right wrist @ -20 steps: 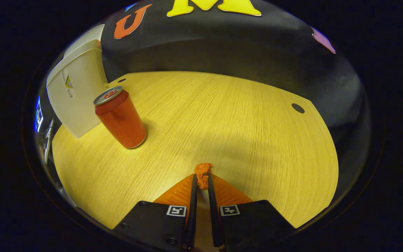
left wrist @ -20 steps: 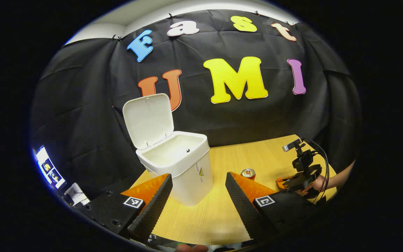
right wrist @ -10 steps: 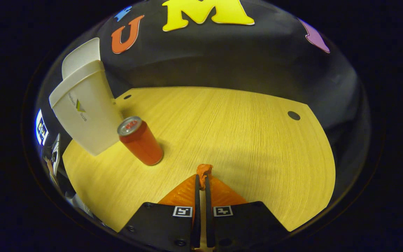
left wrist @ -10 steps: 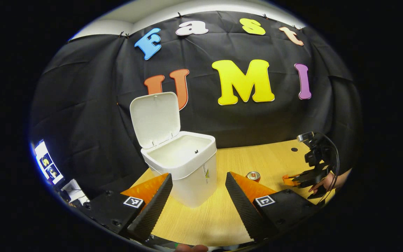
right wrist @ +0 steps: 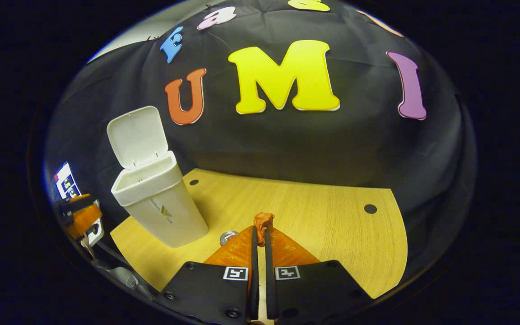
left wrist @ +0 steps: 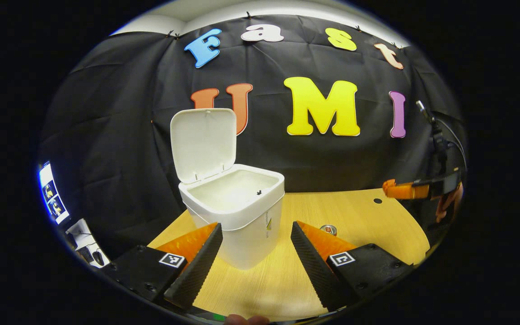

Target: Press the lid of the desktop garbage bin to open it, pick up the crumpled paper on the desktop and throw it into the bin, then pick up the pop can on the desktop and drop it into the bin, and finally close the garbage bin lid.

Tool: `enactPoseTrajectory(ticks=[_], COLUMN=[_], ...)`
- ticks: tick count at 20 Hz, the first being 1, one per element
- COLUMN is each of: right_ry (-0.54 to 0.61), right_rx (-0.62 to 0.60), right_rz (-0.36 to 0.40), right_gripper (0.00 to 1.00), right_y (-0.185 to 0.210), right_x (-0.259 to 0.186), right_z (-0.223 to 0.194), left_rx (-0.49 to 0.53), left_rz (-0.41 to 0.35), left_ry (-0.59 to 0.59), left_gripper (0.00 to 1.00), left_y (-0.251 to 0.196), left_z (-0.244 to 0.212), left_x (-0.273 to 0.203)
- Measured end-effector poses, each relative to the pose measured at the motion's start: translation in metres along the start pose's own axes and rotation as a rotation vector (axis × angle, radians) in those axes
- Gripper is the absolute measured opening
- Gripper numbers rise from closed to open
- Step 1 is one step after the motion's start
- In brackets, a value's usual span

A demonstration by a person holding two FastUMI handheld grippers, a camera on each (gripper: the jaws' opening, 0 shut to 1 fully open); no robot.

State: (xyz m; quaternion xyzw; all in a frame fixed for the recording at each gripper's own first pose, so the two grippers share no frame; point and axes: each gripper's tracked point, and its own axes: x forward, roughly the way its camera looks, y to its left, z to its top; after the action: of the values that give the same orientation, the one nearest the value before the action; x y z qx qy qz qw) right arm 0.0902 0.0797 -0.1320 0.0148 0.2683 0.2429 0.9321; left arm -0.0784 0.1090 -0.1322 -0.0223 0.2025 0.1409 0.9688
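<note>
The white bin (left wrist: pixel 235 221) stands on the wooden table (left wrist: pixel 359 216) with its lid (left wrist: pixel 203 142) tipped up and its inside bare. My left gripper (left wrist: pixel 256 224) is open just in front of the bin, holding nothing. The pop can (left wrist: pixel 328 229) stands upright to the right of the bin, partly hidden behind a finger. My right gripper (right wrist: pixel 260 230) is shut on the crumpled orange paper (right wrist: pixel 263 220), high above the table. Below and to its left are the bin (right wrist: pixel 160 207) and the can top (right wrist: pixel 228 236). In the left gripper view, the right gripper (left wrist: pixel 418 189) hovers at the far right with the paper (left wrist: pixel 388 187).
A lit screen (left wrist: pixel 48 192) and cabled devices (left wrist: pixel 84 230) sit off the table's left side. The tabletop has small round holes (right wrist: pixel 370 208). The left gripper (right wrist: pixel 79 214) shows at the left edge of the right gripper view. Black cloth closes the back.
The right gripper has risen well above the table with the paper, so bin and can now sit lower and farther in its view. The left gripper stays open near the bin.
</note>
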Motion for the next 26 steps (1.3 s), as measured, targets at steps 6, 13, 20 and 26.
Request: enactPoseTrajectory(ticks=[6, 13, 20, 26], right_ry=[-0.112, -0.085, 0.05, 0.066], right_rx=[-0.136, -0.231, -0.251, -0.253], right_rz=[0.195, 0.348, 0.33, 0.336], right_gripper=[0.07, 0.07, 0.15, 0.38], right_y=[0.12, 0.254, 0.297, 0.305], right_x=[0.033, 0.103, 0.157, 0.161], right_z=[0.079, 0.081, 0.044, 0.039], left_rx=[-0.04, -0.085, -0.09, -0.103], left_rz=[0.083, 0.256, 0.376, 0.382], left_ry=[0.004, 0.007, 0.019, 0.026], left_gripper=[1.0, 1.0, 1.0, 1.0], left_y=[0.05, 0.117, 0.156, 0.155], left_z=[-0.011, -0.023, -0.034, -0.037], left_x=[-0.012, -0.048, -0.081, -0.083])
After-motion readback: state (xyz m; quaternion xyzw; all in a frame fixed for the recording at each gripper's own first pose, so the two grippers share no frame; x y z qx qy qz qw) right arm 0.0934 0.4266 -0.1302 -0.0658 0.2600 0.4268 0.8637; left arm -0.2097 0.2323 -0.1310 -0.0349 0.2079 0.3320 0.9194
